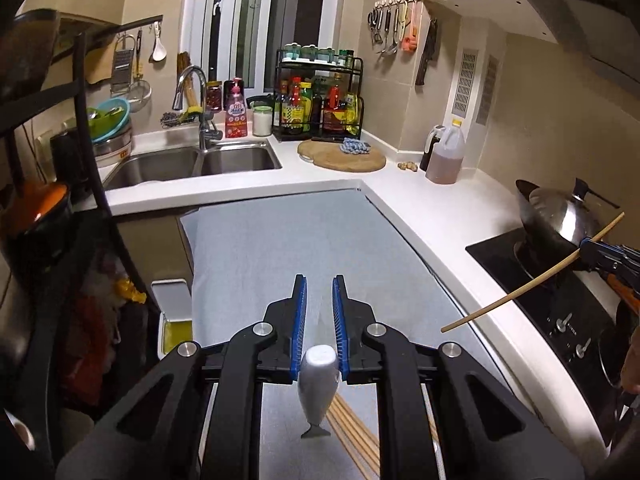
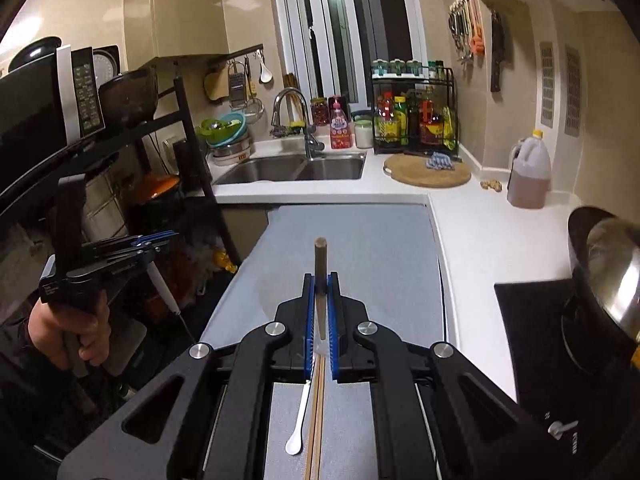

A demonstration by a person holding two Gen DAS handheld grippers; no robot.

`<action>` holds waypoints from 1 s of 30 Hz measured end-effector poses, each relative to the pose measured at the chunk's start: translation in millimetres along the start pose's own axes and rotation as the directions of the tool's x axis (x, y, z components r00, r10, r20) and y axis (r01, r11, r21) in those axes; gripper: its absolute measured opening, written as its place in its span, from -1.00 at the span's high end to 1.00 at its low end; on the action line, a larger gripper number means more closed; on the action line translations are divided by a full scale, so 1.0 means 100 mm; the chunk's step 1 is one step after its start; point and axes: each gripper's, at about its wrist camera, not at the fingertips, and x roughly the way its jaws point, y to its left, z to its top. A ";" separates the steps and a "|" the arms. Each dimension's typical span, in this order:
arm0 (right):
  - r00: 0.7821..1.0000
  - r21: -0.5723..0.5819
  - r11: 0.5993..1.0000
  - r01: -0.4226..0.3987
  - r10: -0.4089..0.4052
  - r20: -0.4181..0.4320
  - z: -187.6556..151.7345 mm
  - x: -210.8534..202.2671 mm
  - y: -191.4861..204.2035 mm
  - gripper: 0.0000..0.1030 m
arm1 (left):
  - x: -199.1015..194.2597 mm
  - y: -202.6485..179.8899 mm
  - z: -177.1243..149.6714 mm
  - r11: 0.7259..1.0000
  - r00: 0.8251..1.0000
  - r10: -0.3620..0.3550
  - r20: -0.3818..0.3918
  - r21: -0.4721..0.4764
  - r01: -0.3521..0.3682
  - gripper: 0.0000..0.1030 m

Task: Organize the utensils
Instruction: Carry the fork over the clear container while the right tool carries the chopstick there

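Over the grey mat (image 1: 280,240) on the tabletop (image 1: 440,216), a person holds a tool in each hand. The left tool (image 1: 320,284) has its jaws nearly closed on a white-handled utensil (image 1: 318,380) — the handle sits far back between the blue pads and its thin metal end hangs down. I cannot tell what kind of utensil it is. The right tool (image 2: 320,280) is clamped tight on one chopstick (image 2: 321,272), which sticks out past both sides. Down on the mat lie more chopsticks (image 2: 316,420) and, just beside them, a small white spoon (image 2: 298,424).

What could go wrong? The chopstick is long and thin — it could twist in the pads and slip out, or bump the wok (image 1: 560,216) on the stove (image 1: 560,300) near it. The white-handled utensil is held only at its top, so it could swing or drop onto the pile below.
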 end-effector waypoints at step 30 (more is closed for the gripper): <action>0.980 0.078 0.997 -0.011 0.026 -0.198 0.03 1.48 -0.15 0.88 | 1.36 -0.27 0.23 0.996 0.987 -0.085 -0.135 0.009 0.087 0.74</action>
